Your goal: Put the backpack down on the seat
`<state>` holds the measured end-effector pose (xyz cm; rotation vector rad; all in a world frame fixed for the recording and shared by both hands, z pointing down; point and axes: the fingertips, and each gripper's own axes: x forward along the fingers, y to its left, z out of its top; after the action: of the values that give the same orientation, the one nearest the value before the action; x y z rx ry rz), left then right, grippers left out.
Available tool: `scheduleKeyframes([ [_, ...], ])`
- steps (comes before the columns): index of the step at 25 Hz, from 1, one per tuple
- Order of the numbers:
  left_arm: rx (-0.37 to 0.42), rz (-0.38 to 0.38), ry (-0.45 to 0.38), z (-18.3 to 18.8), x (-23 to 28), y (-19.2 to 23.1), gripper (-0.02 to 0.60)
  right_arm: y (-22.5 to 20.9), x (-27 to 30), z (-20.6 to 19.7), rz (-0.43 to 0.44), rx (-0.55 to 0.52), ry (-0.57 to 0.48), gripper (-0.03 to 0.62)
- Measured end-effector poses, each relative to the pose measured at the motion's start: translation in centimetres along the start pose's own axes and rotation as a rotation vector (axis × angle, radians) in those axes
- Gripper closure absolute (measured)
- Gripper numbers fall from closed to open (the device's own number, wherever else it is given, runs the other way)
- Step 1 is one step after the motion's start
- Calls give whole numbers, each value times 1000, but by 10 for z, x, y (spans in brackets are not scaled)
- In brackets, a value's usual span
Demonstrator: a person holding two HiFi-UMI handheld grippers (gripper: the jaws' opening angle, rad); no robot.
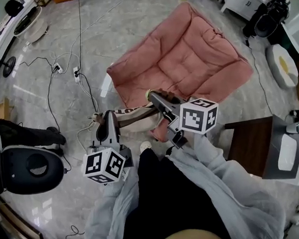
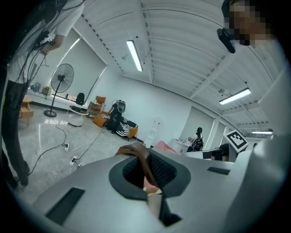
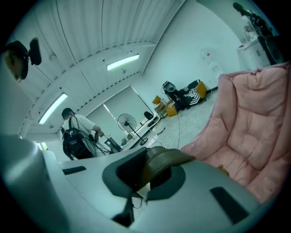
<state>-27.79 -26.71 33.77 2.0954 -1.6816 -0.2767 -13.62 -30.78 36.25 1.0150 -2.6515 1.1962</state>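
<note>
A cream backpack with brown straps hangs between my two grippers, just in front of the near edge of the pink cushioned seat. My left gripper is shut on a brown strap at the backpack's left side. My right gripper is shut on an olive-brown strap at its right side, next to the seat's front edge. In the right gripper view the pink seat fills the right side. Most of the bag's body is hidden in both gripper views.
Cables and a power strip lie on the marble floor left of the seat. A black round chair stands at the near left, a dark wooden table with a white device at the right. A person with a backpack stands further off.
</note>
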Motion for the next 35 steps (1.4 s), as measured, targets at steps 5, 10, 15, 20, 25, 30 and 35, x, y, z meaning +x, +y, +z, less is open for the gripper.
scheduleKeyframes([
  [5,2,-39,36,-13,29,-18,568,-29,-6,19,-31,3,-4,586],
  [10,1,-39,52,-22,64,-33,568,-59,-5,44,-31,-11,16,585],
  [15,-14,-27,80,-37,103,-48,568,-97,-4,68,-31,-6,40,585],
  [20,-29,-2,105,-54,140,-61,568,-136,-3,87,-27,9,72,585],
  [25,-37,29,135,-65,182,-65,568,-173,8,108,-27,12,102,586],
  [30,-47,63,152,-82,212,-72,568,-205,12,121,-14,5,125,586],
  [35,-104,130,237,-134,218,-72,568,-241,4,96,-14,35,201,586],
])
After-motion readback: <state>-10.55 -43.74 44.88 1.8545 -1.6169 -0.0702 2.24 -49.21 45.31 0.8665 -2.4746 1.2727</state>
